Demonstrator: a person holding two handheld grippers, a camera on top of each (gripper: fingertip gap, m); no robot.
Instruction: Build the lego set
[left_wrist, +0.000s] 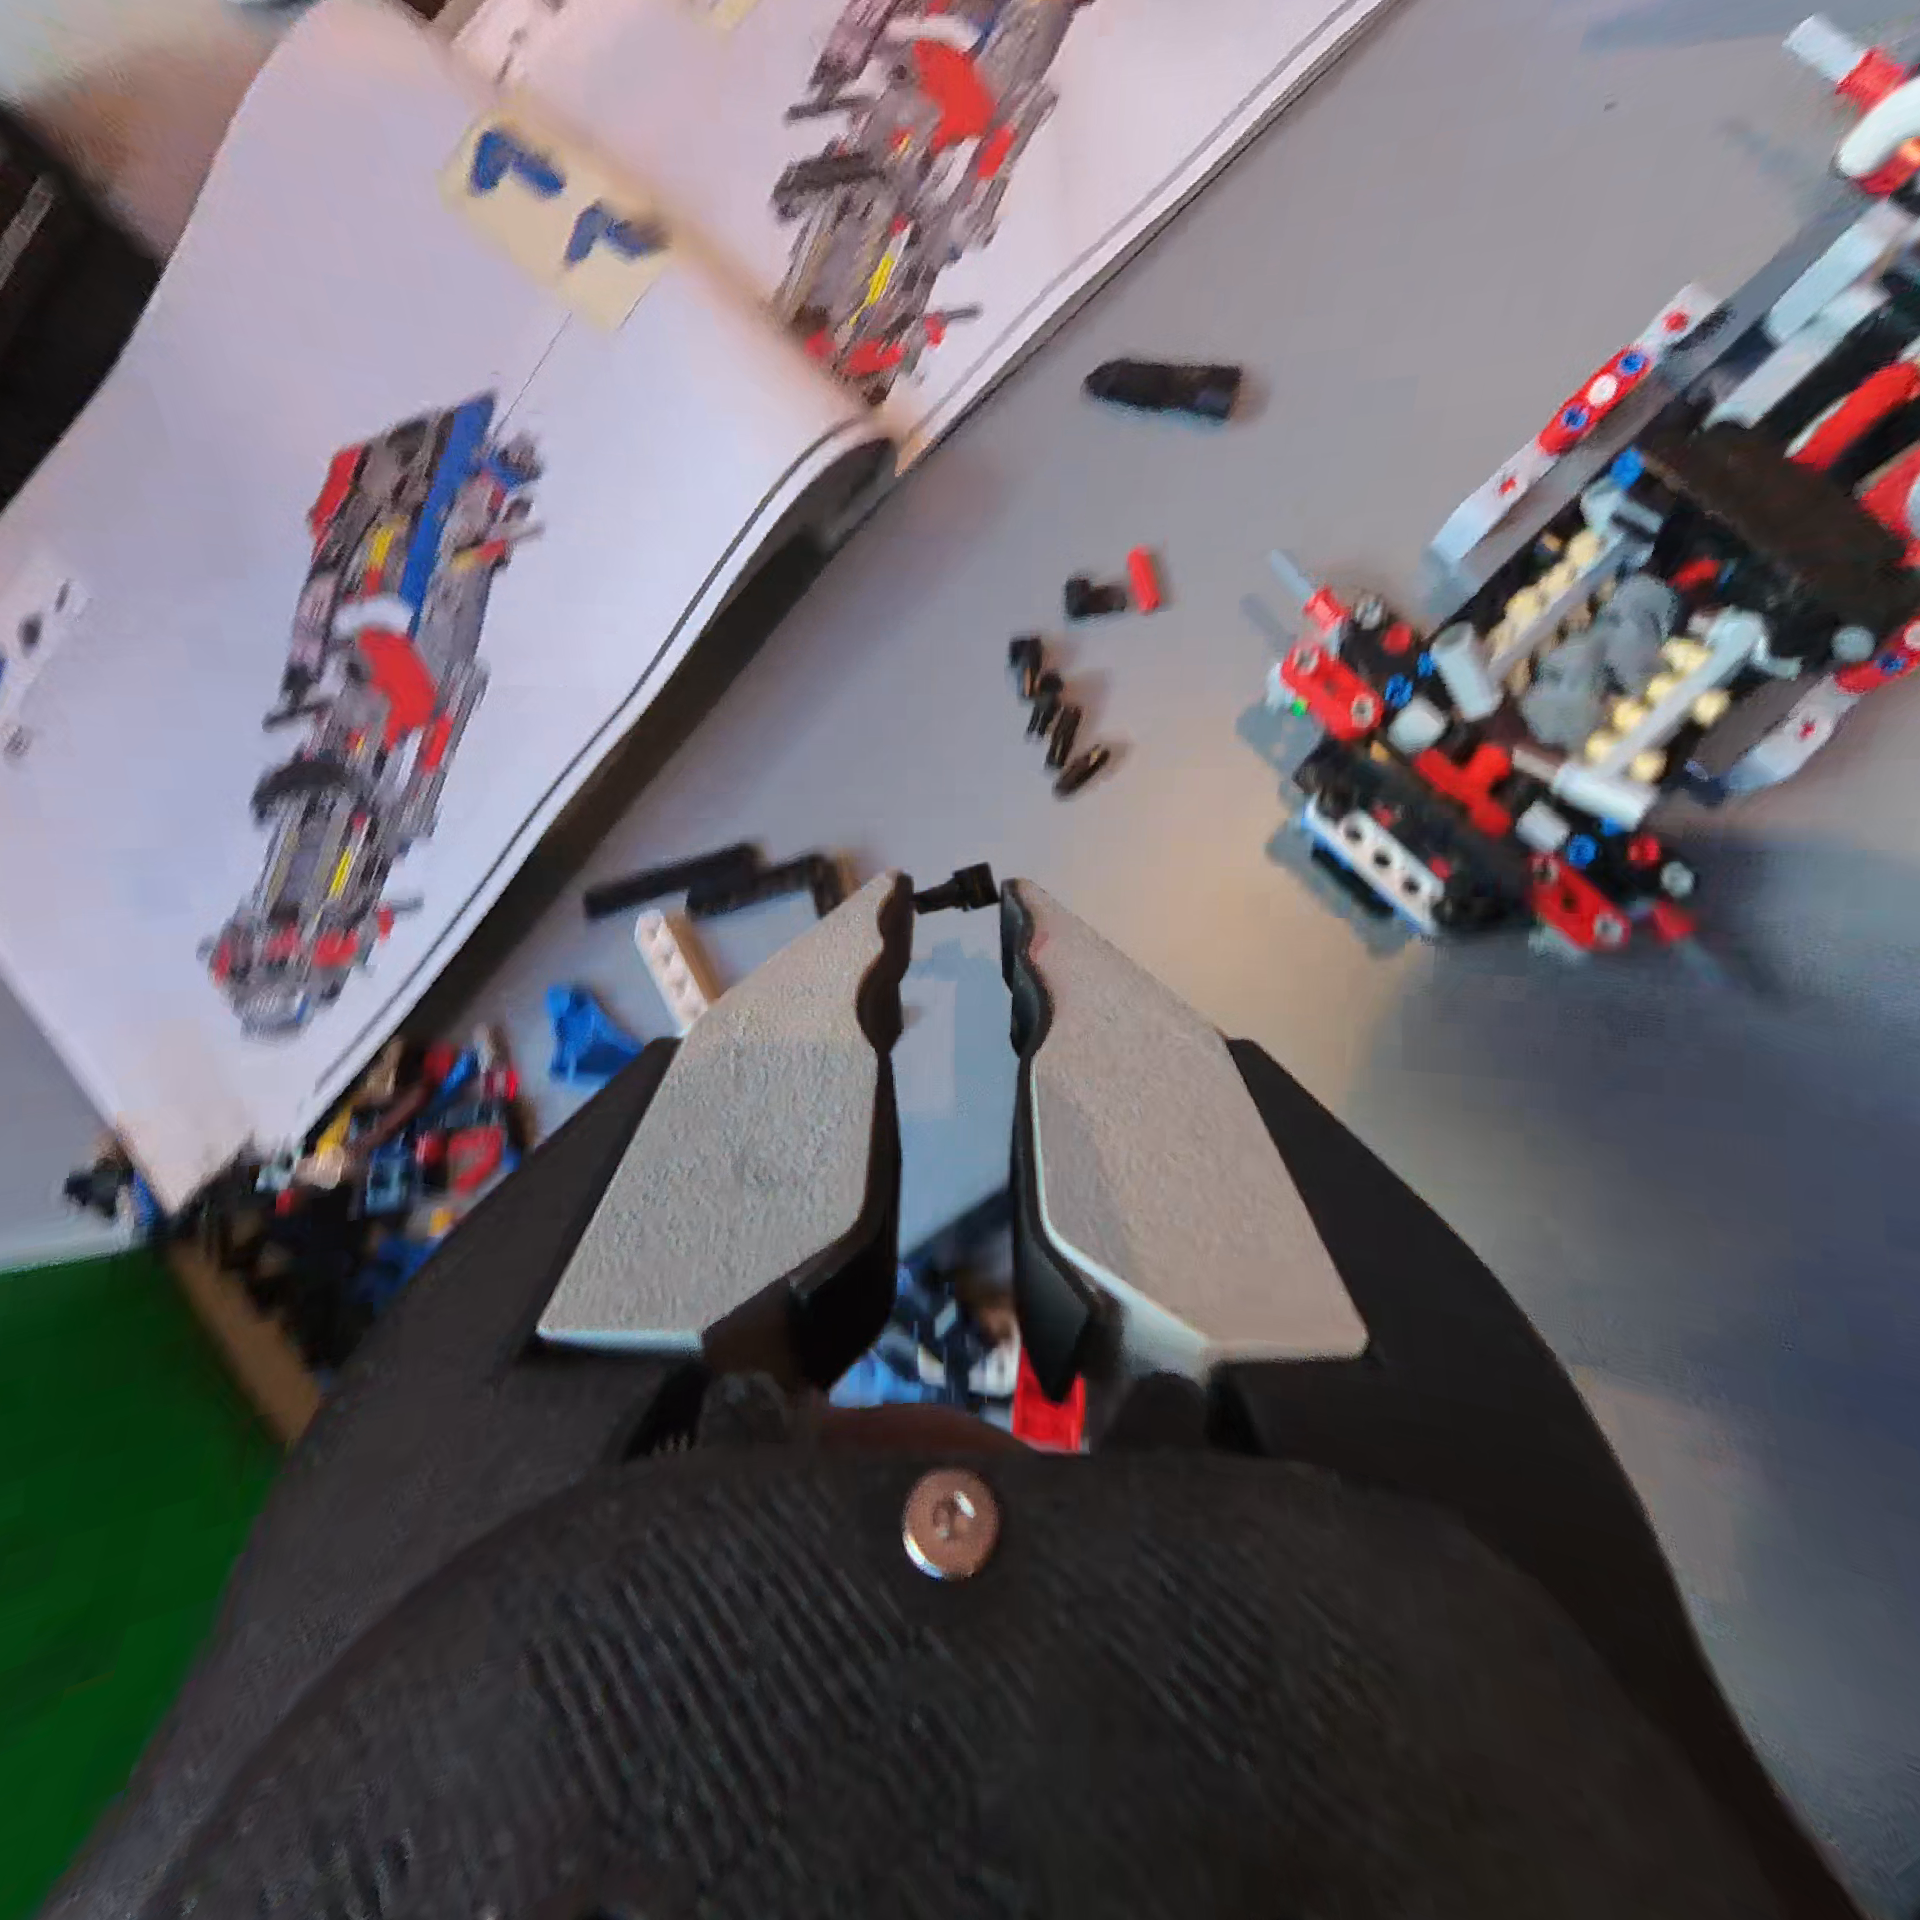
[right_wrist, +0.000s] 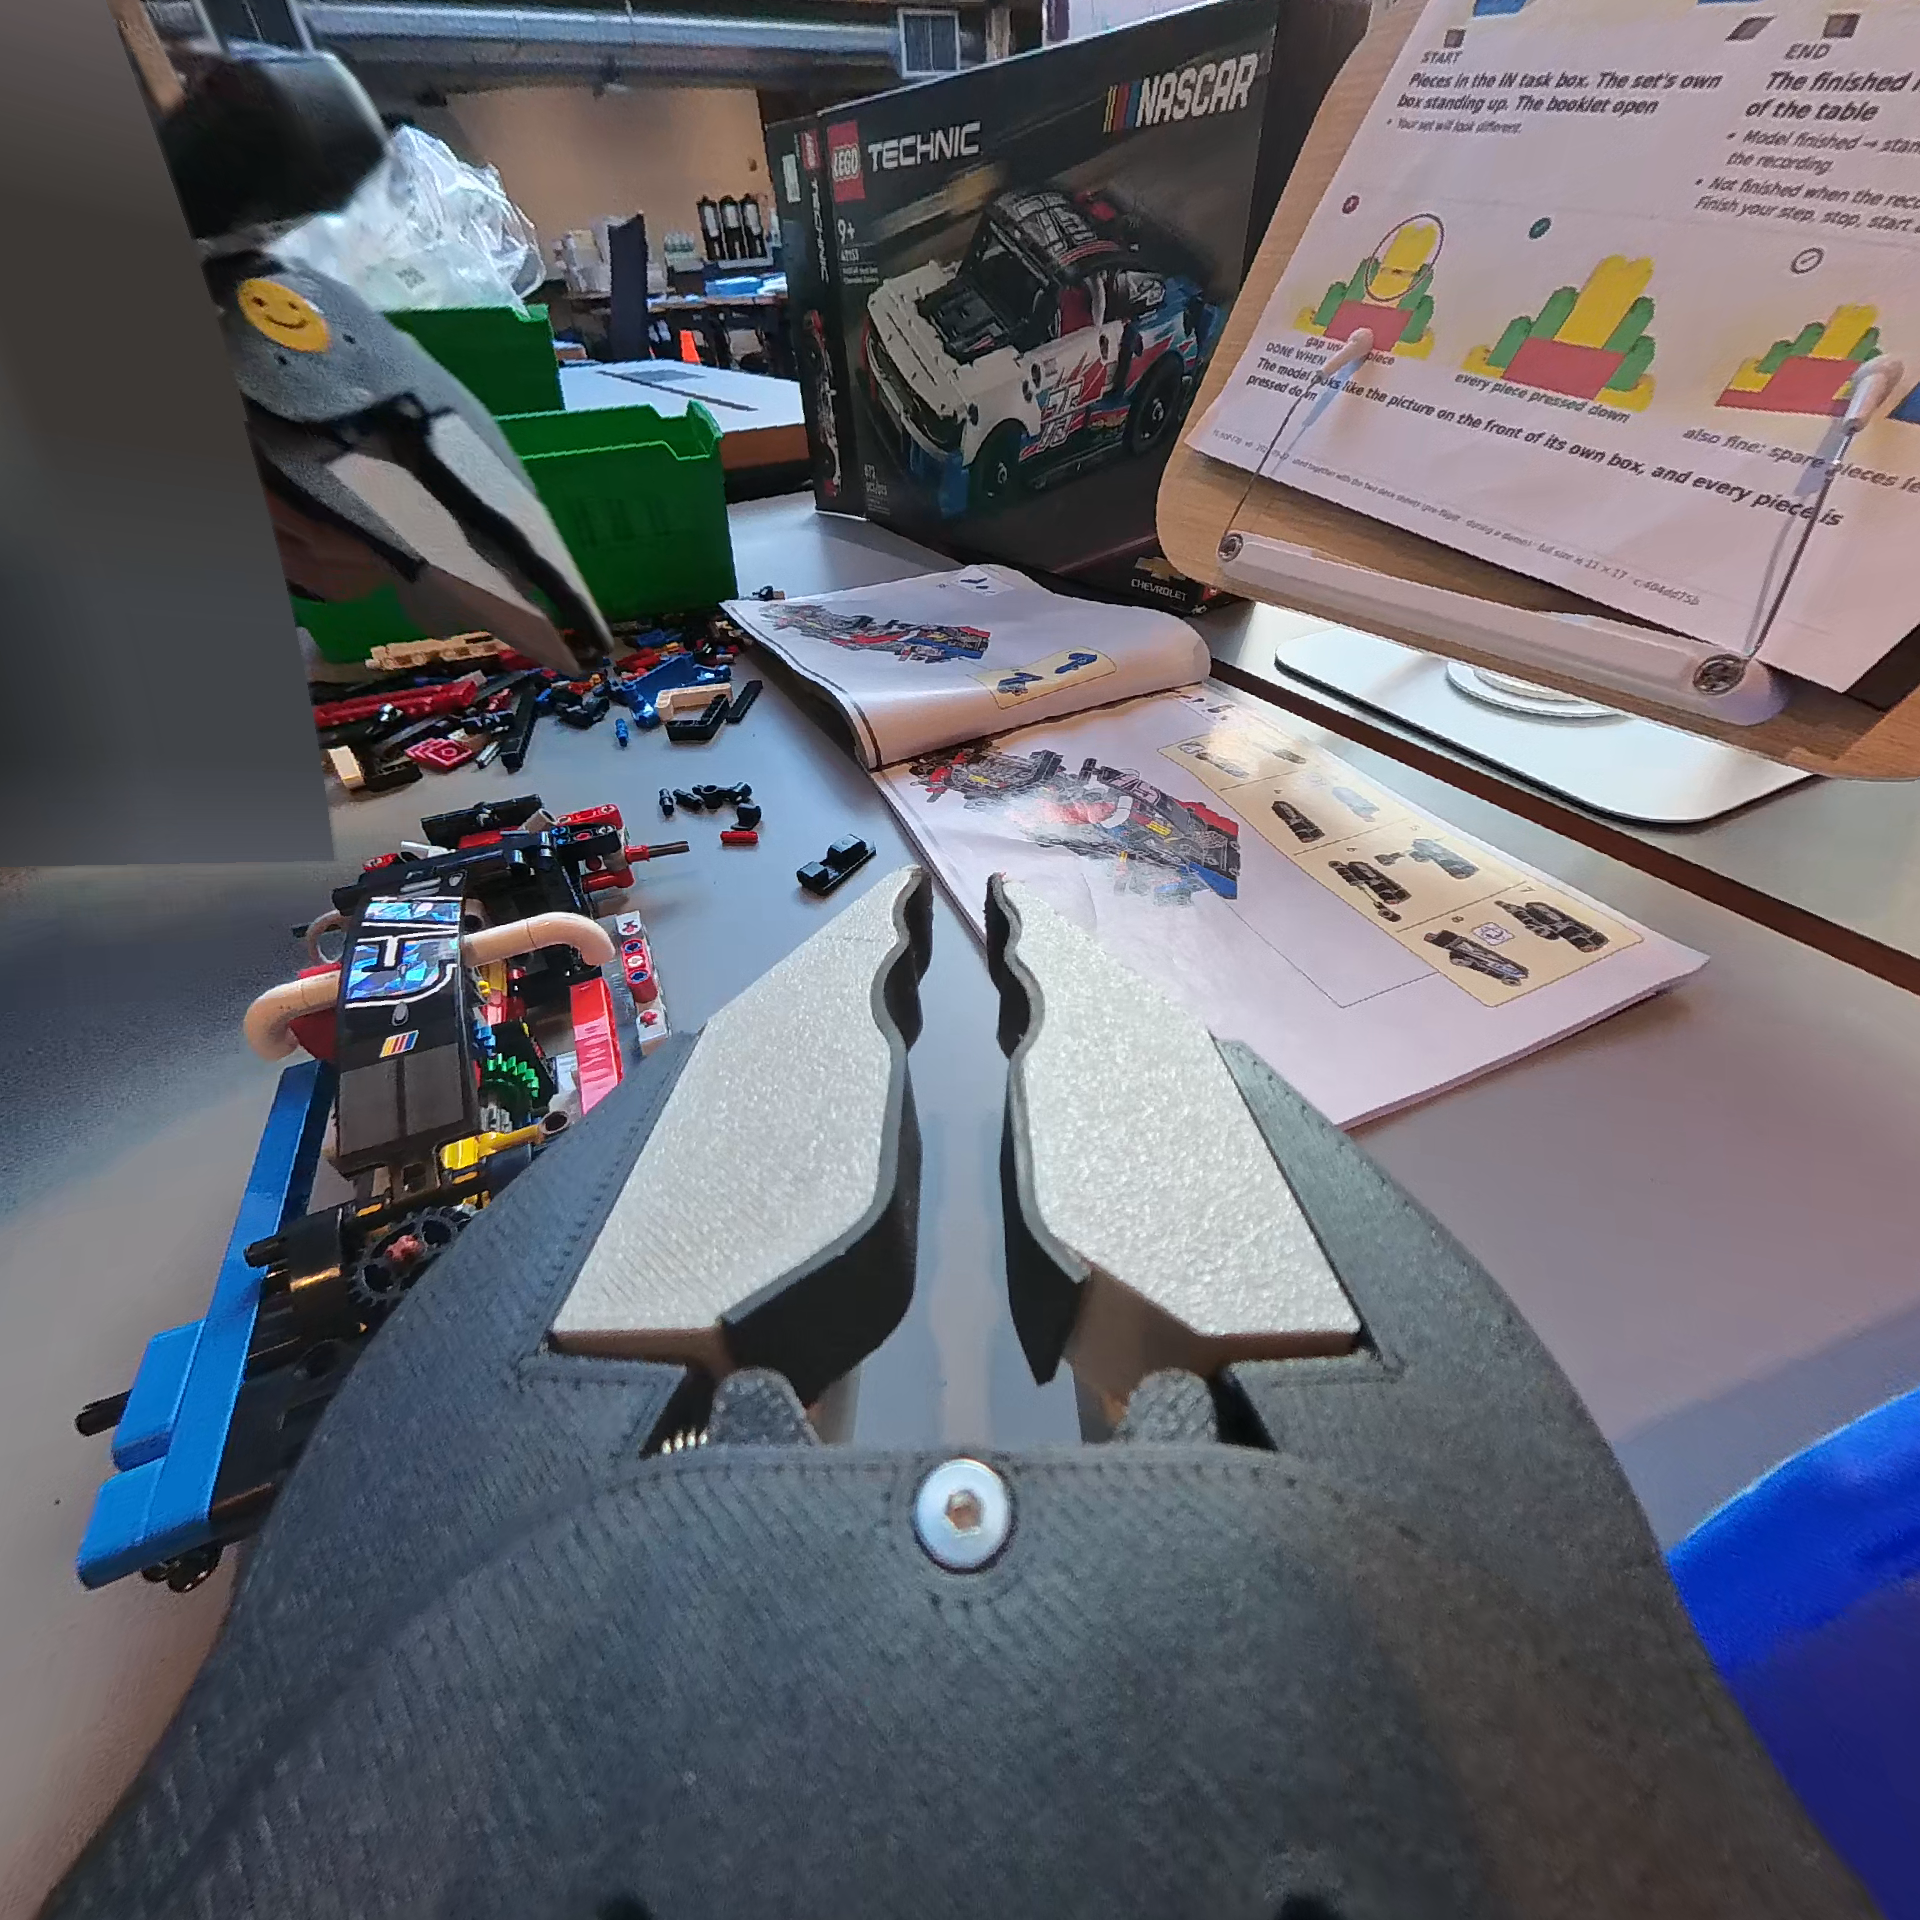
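My left gripper (left_wrist: 956, 896) is shut on a small black pin (left_wrist: 958, 891), held between its fingertips above the grey table. It also shows in the right wrist view (right_wrist: 582, 644), with its tips low over the pile of loose pieces (right_wrist: 499, 707). The half-built car model (left_wrist: 1558, 707) stands to the right of the left gripper. In the right wrist view the model (right_wrist: 447, 1018) lies left of my right gripper (right_wrist: 956, 885). That gripper is empty, its jaws a narrow gap apart, above the table near the open instruction booklet (right_wrist: 1143, 831).
The booklet (left_wrist: 416, 520) lies open at the left. Several small black pins (left_wrist: 1060, 717) and a black piece (left_wrist: 1164, 387) lie between booklet and model. Green bins (right_wrist: 623, 499), the set's box (right_wrist: 1039, 312) and a stand with a sheet (right_wrist: 1558, 312) line the back. Tip to tip, the grippers are about 30 cm apart. Left tips and right tips are each some 15 cm from the black piece (left_wrist: 1164, 387). It is also in sight in the right wrist view (right_wrist: 837, 861).
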